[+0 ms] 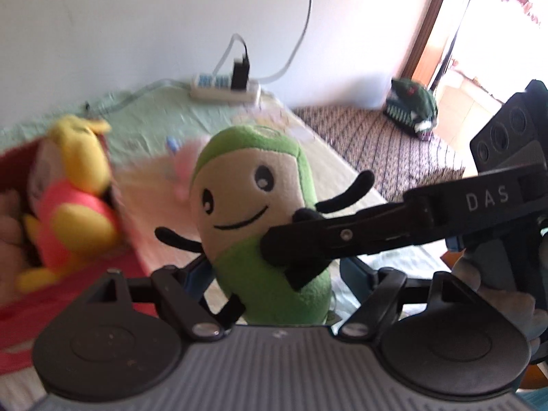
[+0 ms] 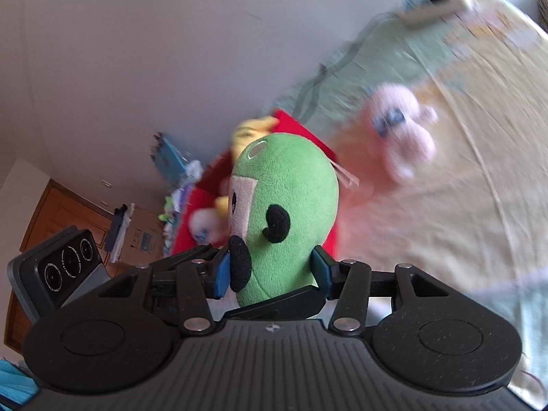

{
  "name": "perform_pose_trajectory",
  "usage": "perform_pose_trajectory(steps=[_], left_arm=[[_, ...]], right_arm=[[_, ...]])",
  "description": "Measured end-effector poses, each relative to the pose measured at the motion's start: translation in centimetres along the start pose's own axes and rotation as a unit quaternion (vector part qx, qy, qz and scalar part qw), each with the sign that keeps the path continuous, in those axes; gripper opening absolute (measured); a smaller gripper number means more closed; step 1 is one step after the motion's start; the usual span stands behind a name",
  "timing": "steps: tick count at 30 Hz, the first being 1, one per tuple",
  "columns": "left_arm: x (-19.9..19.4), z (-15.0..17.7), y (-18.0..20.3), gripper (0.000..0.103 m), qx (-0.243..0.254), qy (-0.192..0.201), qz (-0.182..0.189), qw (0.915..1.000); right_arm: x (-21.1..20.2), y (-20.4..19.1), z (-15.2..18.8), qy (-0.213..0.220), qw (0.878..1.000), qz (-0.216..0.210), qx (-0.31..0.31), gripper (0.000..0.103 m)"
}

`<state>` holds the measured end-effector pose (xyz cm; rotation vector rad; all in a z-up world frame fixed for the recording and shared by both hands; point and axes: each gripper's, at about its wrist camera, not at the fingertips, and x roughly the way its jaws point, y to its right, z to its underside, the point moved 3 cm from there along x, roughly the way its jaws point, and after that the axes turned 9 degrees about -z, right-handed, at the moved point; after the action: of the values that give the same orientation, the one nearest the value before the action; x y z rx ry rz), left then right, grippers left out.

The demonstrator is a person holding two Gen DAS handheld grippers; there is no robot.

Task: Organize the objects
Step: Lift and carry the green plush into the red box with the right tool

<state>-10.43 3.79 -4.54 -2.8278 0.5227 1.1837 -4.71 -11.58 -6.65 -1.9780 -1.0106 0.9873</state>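
- The green plush (image 1: pixel 274 226), a pea-shaped toy with a cream face and thin black limbs, is held off the bed (image 1: pixel 342 178), upright, with both tools on it.
- The right tool (image 2: pixel 270 274) is closed onto the toy's lower body: its blue pads (image 2: pixel 222 274) press into the green fabric on either side, and one black arm is caught against the left pad.
- In the left wrist view the right tool (image 1: pixel 284 243) reaches in from the right and grips the plush at mid-body.
- The left tool (image 1: pixel 270 274) flanks the toy's base with its fingers partly apart; whether they actually pinch it cannot be told.
- The plush looks light, soft and squashy, so it should yield under the pads without slipping or damage. The thick lower body is the sound place to hold; the thin limbs would flop.
- A red box (image 1: pixel 113 274) sits just to the left, with a yellow and pink plush (image 1: pixel 75 205) in it, probably the destination.
- A pink toy (image 2: pixel 404 130) lies on the bed beyond, blurred.
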Motion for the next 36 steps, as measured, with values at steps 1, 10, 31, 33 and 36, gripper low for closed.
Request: perform_pose_trajectory(steps=[1,10,31,33,36], left_arm=[[-0.8,-0.2,-0.4,0.079,0.001,0.010,-0.001,1.0000],[-6.8,-1.1,-5.8,0.080,-0.023,0.082,-0.031,0.9959],[-6.3,0.8,-21.5,0.081,-0.124,0.057,-0.108,0.9848],[-5.6,1.4,-22.2,0.081,-0.130,0.045,-0.110,0.9844],[-4.8,2.1,-22.8,0.081,-0.133,0.034,-0.116,0.9838]], right_arm=[[0.3,-0.8,0.0,0.006,1.000,-0.004,-0.009,0.051],[5.3,-6.6,-0.5,0.025,0.997,-0.051,-0.060,0.051],[22.1,-9.0,-1.2,-0.046,0.997,-0.063,-0.023,0.052],[23.0,-8.5,-0.9,-0.056,0.997,-0.057,-0.007,0.052],[24.0,-8.2,-0.5,-0.070,0.996,-0.049,0.003,0.052]])
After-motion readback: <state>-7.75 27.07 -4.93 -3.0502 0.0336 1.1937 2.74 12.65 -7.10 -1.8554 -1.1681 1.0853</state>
